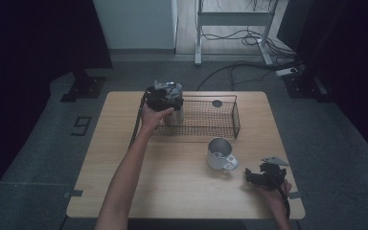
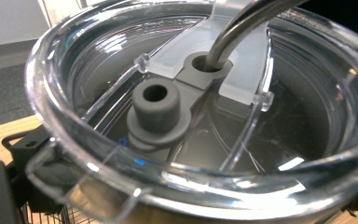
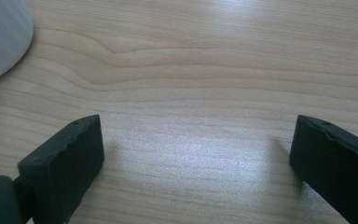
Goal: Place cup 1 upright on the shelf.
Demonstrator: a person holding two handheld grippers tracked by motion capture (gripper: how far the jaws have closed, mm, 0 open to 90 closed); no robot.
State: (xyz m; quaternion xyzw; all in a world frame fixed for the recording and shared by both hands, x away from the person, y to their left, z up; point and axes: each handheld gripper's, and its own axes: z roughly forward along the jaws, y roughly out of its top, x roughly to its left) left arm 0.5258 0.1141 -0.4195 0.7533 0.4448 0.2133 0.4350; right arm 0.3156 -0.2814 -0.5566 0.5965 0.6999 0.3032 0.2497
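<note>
Tumbler clamped in my left gripper could catch the wire basket rim and tip, while my right gripper idles wide open.

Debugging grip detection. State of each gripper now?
Left gripper: closed on the lidded tumbler at the wire basket.
Right gripper: open, empty, over the table.

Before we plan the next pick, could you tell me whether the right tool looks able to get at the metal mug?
Probably yes: the right tool rests open on bare table just beside the metal mug, nothing between.
</note>
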